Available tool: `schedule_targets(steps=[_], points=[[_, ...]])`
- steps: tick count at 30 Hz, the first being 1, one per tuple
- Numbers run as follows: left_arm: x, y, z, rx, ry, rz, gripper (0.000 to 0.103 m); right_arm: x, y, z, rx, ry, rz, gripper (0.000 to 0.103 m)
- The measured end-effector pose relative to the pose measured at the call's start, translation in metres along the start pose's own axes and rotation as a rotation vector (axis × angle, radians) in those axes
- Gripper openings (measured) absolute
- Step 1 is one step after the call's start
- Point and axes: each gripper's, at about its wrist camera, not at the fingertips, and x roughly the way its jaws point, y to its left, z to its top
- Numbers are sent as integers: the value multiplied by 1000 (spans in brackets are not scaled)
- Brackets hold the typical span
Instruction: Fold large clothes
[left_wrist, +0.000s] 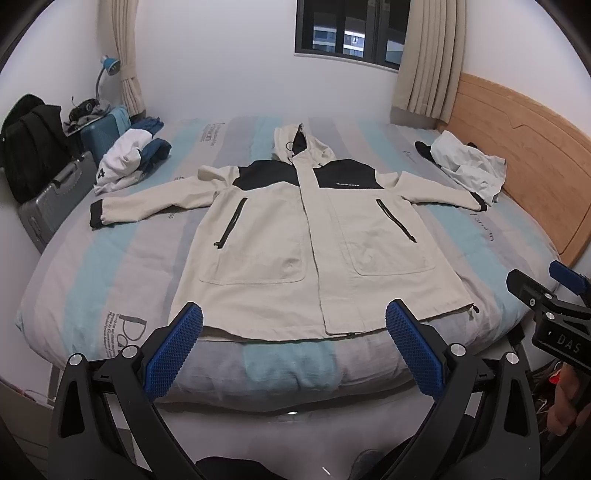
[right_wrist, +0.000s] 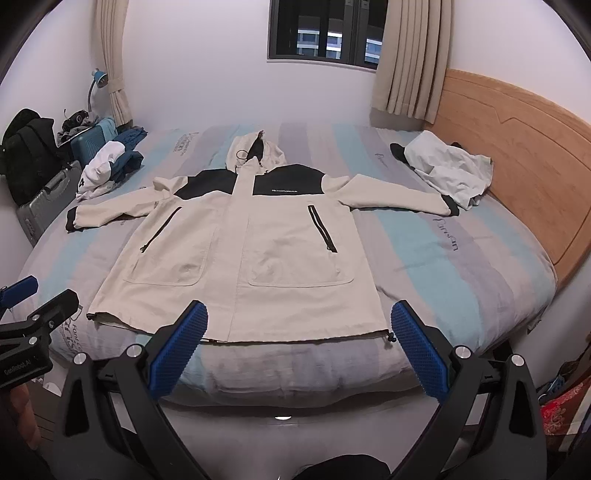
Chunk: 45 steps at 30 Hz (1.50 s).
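Striped bed (left_wrist: 122, 258) carrying partly legible printed lettering. Cream-and-black hooded jacket (left_wrist: 295, 236) spread flat at its centre, small illegible chest logo. White garment (left_wrist: 118, 162) marked "4" at the far left. Left gripper (left_wrist: 294, 325) and right gripper (right_wrist: 299, 321), jaws spread wide and empty, near the hem.

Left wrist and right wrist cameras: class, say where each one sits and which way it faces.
Left wrist: on the left gripper, at the bed's foot, facing down-forward at the cream hooded jacket; own open blue pads, right gripper at right edge.
Right wrist: on the right gripper, same facing, slightly further right; own open pads, left gripper at left edge.
Shared: jacket, striped bed, window, wooden headboard.
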Motion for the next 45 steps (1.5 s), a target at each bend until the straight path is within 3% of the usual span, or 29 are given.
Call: schedule_targets(steps=[45], points=[[4, 6, -7, -7, 11, 32, 97, -8, 8, 1, -11, -16, 26, 96]])
